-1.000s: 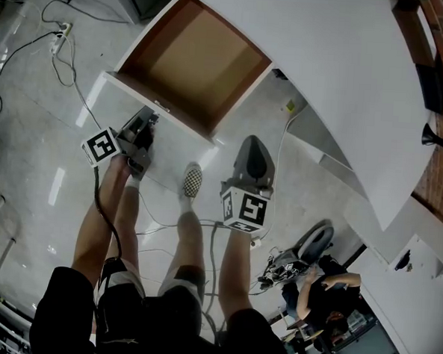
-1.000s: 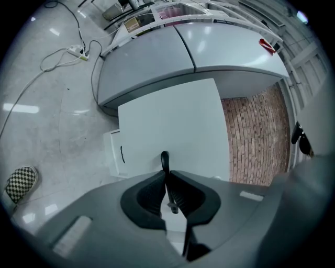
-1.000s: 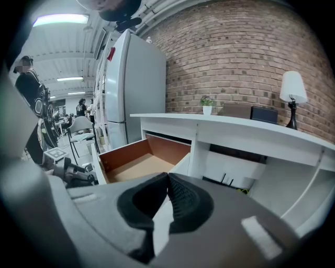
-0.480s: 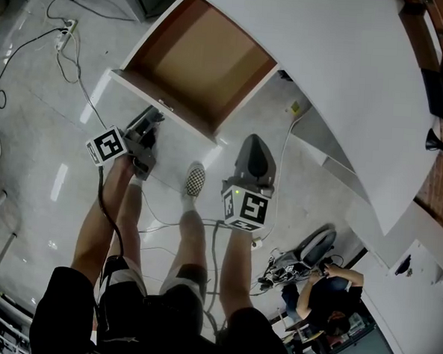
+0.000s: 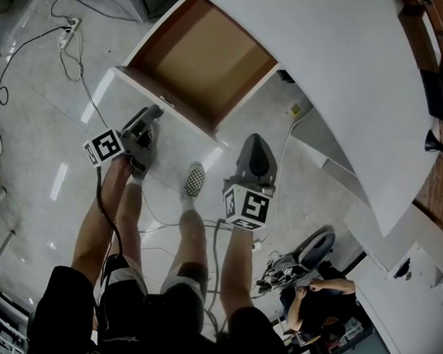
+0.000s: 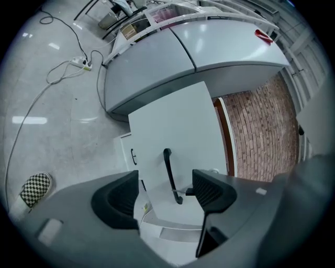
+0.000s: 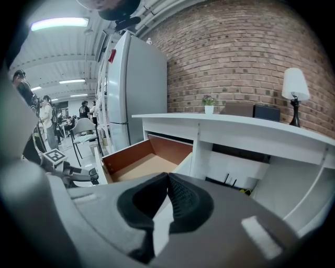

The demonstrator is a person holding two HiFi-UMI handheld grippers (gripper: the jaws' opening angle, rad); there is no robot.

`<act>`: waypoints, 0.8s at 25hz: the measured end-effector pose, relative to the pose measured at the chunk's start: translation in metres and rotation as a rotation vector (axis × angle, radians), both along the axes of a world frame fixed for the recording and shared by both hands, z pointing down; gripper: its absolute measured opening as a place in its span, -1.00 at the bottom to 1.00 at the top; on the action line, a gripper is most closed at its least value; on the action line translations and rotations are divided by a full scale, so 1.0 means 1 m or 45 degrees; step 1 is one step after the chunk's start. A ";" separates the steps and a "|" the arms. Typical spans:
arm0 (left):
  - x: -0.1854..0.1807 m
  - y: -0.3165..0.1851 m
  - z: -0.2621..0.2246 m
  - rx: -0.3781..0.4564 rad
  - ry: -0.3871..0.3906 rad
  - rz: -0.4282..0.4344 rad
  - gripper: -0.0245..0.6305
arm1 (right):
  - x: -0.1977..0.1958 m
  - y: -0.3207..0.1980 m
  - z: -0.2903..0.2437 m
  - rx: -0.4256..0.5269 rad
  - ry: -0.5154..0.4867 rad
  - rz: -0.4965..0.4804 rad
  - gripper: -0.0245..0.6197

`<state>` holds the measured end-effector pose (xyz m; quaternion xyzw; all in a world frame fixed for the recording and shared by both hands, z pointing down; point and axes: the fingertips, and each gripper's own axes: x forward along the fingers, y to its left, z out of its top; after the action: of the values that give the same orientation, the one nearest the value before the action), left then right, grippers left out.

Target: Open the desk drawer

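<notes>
The desk drawer [image 5: 198,63] stands pulled out from the white desk [image 5: 339,82], its brown inside bare. Its white front [image 6: 178,125] carries a dark bar handle [image 6: 170,175]. My left gripper [image 6: 165,196] sits right at that handle; its jaws have just been opening and now stand wide, the bar between the pads [image 6: 212,188] without being pressed. In the head view the left gripper [image 5: 152,116] is at the drawer's front edge. My right gripper [image 7: 168,201] hangs shut and empty, back from the desk, to the right of the drawer [image 7: 138,162].
Cables and a power strip [image 5: 66,32] lie on the floor at the left. The person's checkered shoe [image 5: 194,180] is below the drawer. A seated person [image 5: 311,305] is at the lower right. A lamp [image 7: 294,89] stands on the desk; grey refrigerators [image 6: 157,63] are beyond.
The left gripper's jaws have spread apart off the handle. The drawer stays pulled out and the right gripper has not moved.
</notes>
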<state>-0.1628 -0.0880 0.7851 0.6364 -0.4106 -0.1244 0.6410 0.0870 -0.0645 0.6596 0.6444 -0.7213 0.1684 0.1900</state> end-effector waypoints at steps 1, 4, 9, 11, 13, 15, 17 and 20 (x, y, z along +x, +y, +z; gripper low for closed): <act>-0.003 0.000 -0.002 0.009 -0.031 -0.003 0.03 | 0.000 0.000 -0.001 0.002 -0.002 -0.004 -0.91; -0.014 0.001 -0.012 0.053 -0.146 -0.002 0.03 | 0.000 0.001 -0.007 0.012 -0.009 -0.020 -0.91; -0.024 0.004 -0.053 0.159 -0.333 0.017 -0.01 | -0.005 0.003 -0.030 0.047 -0.016 -0.076 -0.91; -0.028 0.005 -0.081 0.213 -0.443 0.014 -0.09 | -0.005 0.005 -0.047 0.065 -0.010 -0.104 -0.91; -0.026 0.007 -0.111 0.266 -0.507 0.016 -0.14 | -0.004 0.007 -0.067 0.080 -0.005 -0.130 -0.91; -0.020 0.007 -0.140 0.319 -0.532 0.025 -0.17 | -0.003 0.005 -0.090 0.104 -0.003 -0.152 -0.91; -0.015 0.007 -0.170 0.370 -0.576 0.030 -0.25 | -0.001 0.001 -0.117 0.137 -0.004 -0.166 -0.91; -0.007 0.011 -0.223 0.433 -0.656 0.030 -0.45 | 0.004 0.001 -0.160 0.183 -0.026 -0.171 -0.91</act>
<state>-0.1702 -0.0771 0.5623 0.7498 -0.5255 -0.0184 0.4016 0.0909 -0.0631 0.5000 0.6048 -0.7750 0.1097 0.1469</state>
